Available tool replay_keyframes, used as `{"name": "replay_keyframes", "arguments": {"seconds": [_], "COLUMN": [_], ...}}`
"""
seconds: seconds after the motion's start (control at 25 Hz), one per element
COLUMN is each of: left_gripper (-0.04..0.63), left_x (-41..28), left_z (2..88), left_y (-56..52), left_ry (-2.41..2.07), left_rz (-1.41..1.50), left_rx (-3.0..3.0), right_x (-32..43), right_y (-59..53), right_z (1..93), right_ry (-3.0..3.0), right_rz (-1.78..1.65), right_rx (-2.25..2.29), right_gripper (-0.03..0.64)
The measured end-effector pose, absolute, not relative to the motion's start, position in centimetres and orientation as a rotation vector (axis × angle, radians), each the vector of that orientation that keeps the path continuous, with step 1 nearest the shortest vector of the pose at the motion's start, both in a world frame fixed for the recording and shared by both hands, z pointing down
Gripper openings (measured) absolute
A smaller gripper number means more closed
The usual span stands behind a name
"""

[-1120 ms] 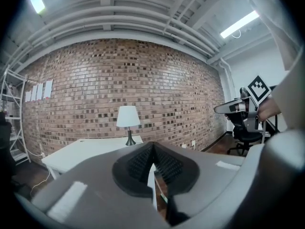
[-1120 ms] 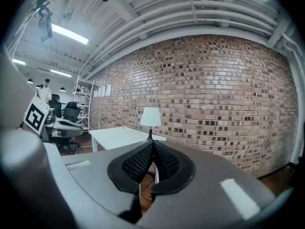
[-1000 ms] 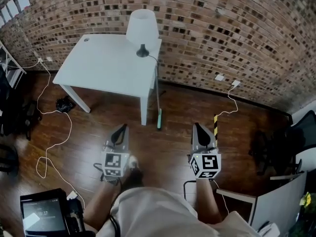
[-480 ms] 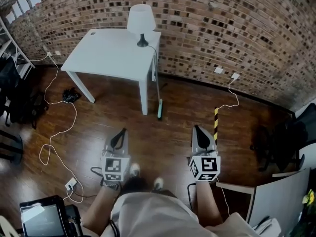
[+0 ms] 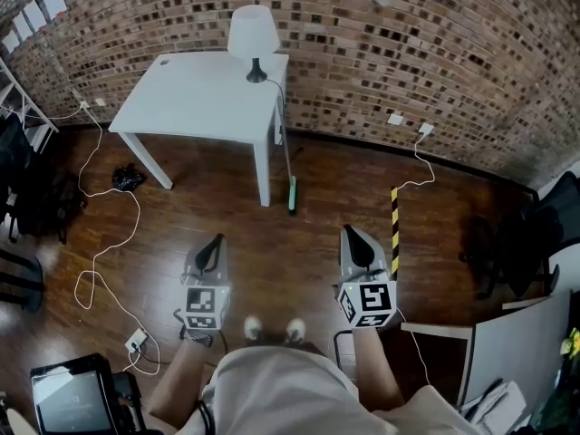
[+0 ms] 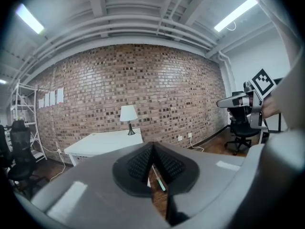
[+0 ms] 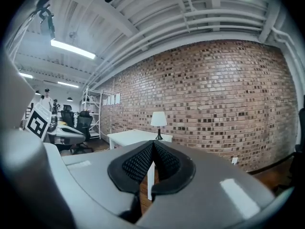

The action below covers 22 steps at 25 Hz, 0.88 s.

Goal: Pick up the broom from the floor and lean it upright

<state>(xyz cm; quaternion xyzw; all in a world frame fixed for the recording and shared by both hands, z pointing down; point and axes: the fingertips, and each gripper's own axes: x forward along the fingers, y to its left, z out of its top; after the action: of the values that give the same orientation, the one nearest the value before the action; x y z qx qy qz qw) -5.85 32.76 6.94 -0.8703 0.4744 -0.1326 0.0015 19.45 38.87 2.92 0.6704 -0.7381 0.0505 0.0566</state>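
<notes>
The broom (image 5: 290, 178) stands upright against the front right corner of the white table (image 5: 195, 102), its green head (image 5: 292, 198) on the wooden floor. My left gripper (image 5: 215, 243) and right gripper (image 5: 350, 233) hover side by side well short of it, both shut and empty. In the left gripper view the pads of my left gripper (image 6: 152, 149) meet, and the broom's green head (image 6: 160, 182) shows below them, far off. The right gripper view shows my right gripper (image 7: 153, 144) with pads closed too, and a table leg (image 7: 150, 182) beyond them.
A white lamp (image 5: 252, 39) stands on the table by the brick wall. White cables (image 5: 109, 243) and a power strip (image 5: 136, 341) lie on the floor at left. A black-yellow striped strip (image 5: 394, 225) lies ahead of the right gripper. Office chairs (image 5: 517, 243) stand at right.
The table and broom now sit farther off and higher in the head view: I have backed away from them, both grippers coming along. Both feet now stand side by side.
</notes>
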Motion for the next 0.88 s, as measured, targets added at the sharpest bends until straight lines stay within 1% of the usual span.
{"name": "replay_keyframes", "arguments": {"seconds": [0.2,0.88], "left_gripper": [0.000,0.000], "left_x": [-5.8,-6.6], "left_z": [6.0,6.1], "left_y": [33.1,33.8], "left_ry": [1.448,1.410], "left_rz": [-0.395,-0.383], "left_rx": [-2.740,-2.747], "right_x": [18.1,17.0], "right_y": [38.8,39.9], "right_z": [1.8,2.3], "right_ry": [-2.228,-2.217], "right_rz": [0.119,0.122], "right_rx": [2.008,2.024], "right_gripper": [0.012,0.012]}}
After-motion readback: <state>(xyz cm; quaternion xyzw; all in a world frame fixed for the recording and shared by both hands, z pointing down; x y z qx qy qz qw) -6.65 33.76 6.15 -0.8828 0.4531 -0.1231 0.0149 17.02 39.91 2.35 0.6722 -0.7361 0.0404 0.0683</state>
